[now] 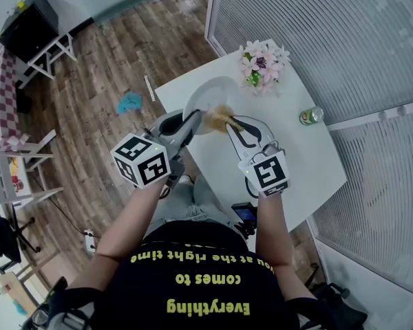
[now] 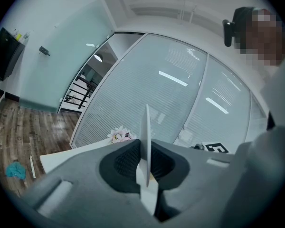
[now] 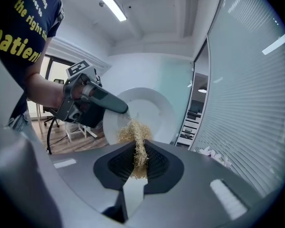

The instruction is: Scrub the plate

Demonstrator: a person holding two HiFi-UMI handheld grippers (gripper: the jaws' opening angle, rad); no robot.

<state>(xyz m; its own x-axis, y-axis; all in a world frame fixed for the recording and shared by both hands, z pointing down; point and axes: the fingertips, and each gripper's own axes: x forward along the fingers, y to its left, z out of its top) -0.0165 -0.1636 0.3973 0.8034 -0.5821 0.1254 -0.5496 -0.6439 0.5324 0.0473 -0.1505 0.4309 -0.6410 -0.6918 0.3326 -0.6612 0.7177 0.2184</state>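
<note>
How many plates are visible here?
1. The round white plate is held on edge in the left gripper's jaws over the white table, with the right gripper's golden wire scrubber at its face. No other plate shows.

Looks like an office or a test room in an office building, not a home. Walled on two sides with tall glass panels (image 1: pixel 316 26) backed by slatted blinds (image 1: pixel 372 184), plus a plain pale-green wall (image 2: pixel 61 46). Floored in wood-look planks (image 1: pixel 117 60). Lit by long strip lights (image 3: pixel 111 4) on a white ceiling (image 3: pixel 152 13). Furnished sparsely: a white table (image 1: pixel 296 163) with a bunch of flowers (image 1: pixel 263 65) and a drink can (image 1: pixel 311 115), a black cabinet (image 1: pixel 29 23) on a white stand (image 1: pixel 51 53), a checked cloth (image 1: pixel 0 102), a black chair (image 1: pixel 0 236). Wired with a power strip (image 1: pixel 89 240) lying on the floor. Backs onto a staircase (image 2: pixel 80 89) seen through the glazing.
</note>
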